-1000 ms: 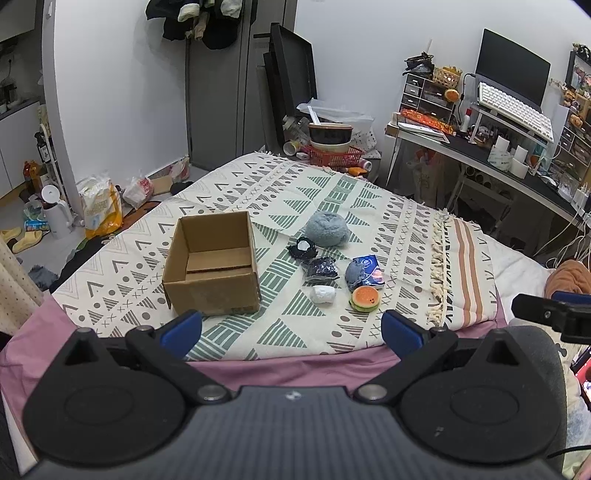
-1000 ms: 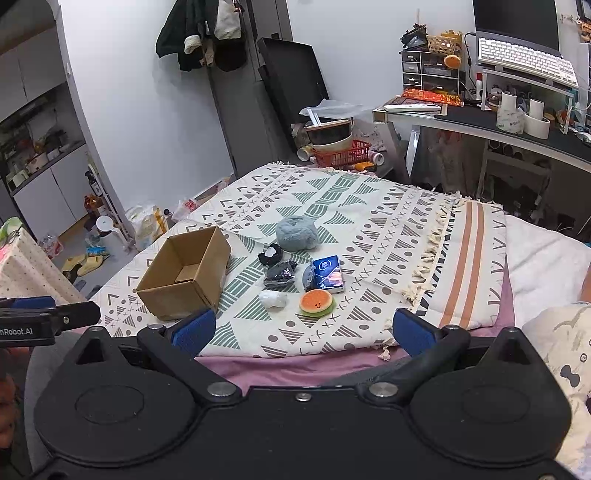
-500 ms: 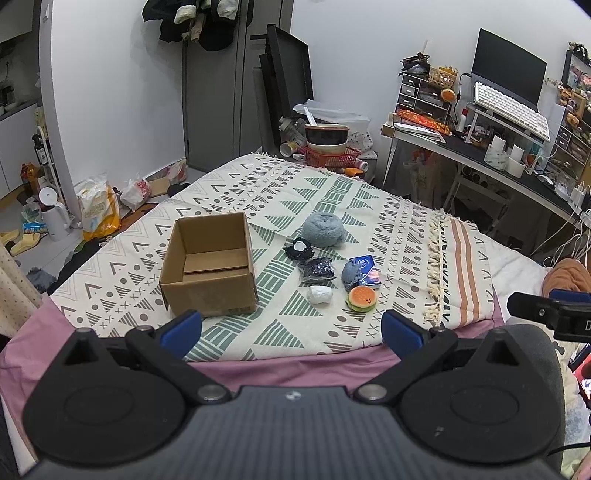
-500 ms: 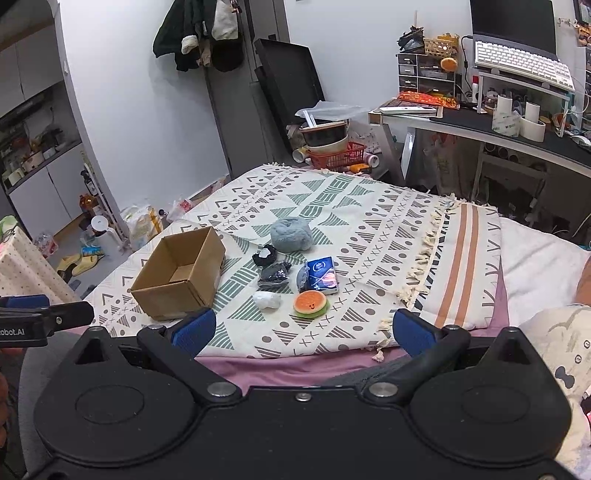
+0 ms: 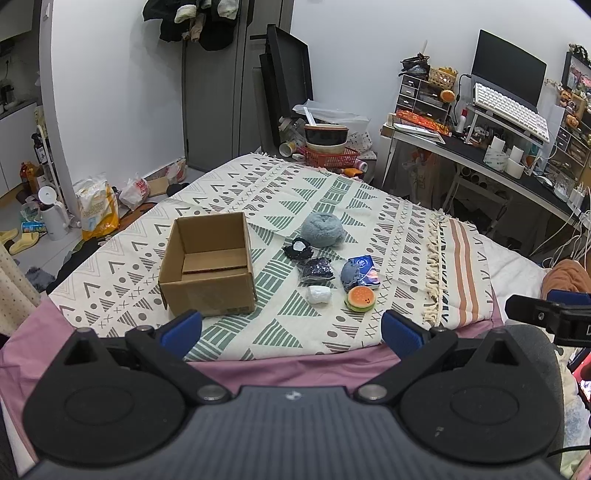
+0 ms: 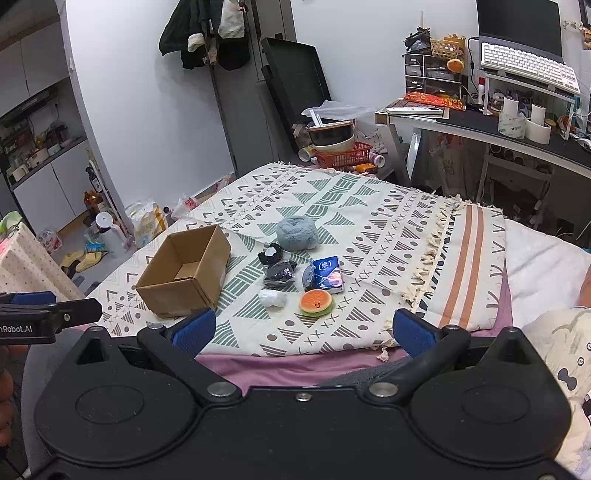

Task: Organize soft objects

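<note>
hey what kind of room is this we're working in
Likely a lived-in bedroom that doubles as a home office: a bed under a patterned blanket, a cluttered desk with a keyboard, and clothes hanging by the door.

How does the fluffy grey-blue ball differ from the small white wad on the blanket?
The fluffy grey-blue ball is much the larger; the small white wad is far smaller. The ball is fuzzy and blue-grey, the wad smooth-looking and white. The ball lies at the far end of the cluster, the wad at the near end. Both rest on the patterned blanket, outside the brown cardboard box.
</note>
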Tool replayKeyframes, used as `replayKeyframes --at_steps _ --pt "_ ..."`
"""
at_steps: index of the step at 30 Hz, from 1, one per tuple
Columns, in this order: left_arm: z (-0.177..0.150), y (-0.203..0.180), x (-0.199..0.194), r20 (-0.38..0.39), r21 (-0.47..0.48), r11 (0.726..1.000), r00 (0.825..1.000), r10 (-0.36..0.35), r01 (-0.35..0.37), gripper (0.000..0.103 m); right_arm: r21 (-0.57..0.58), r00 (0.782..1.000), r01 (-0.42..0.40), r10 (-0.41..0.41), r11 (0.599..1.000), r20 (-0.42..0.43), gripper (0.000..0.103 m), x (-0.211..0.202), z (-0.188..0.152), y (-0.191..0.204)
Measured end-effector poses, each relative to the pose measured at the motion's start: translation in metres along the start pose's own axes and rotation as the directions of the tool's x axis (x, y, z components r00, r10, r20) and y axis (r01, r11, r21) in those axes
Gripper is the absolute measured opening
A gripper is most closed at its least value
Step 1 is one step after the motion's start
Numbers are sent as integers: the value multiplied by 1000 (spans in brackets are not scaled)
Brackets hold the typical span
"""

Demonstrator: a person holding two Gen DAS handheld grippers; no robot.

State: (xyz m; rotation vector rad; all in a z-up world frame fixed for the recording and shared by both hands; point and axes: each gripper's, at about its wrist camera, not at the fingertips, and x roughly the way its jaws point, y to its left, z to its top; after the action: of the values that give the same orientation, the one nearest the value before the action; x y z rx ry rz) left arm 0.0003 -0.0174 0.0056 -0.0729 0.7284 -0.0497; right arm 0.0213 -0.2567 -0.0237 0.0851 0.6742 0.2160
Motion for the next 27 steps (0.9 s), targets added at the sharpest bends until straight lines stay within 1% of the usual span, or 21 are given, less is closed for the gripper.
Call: replayKeyframes --at_steps 14,20,27 --pt "-1 -2 0 2 1 1000 1000 -1 1 102 -1 1000 4 -4 1000 -1 103 3 -2 -1" --pt "-1 -8 0 11 14 1000 1000 -4 4 102 8 1000 -18 18 1000 5 103 5 -4 -5" --pt "5 -11 13 13 21 999 1000 -28 28 102 18 1000 -20 21 1000 -8 103 16 -1 -8"
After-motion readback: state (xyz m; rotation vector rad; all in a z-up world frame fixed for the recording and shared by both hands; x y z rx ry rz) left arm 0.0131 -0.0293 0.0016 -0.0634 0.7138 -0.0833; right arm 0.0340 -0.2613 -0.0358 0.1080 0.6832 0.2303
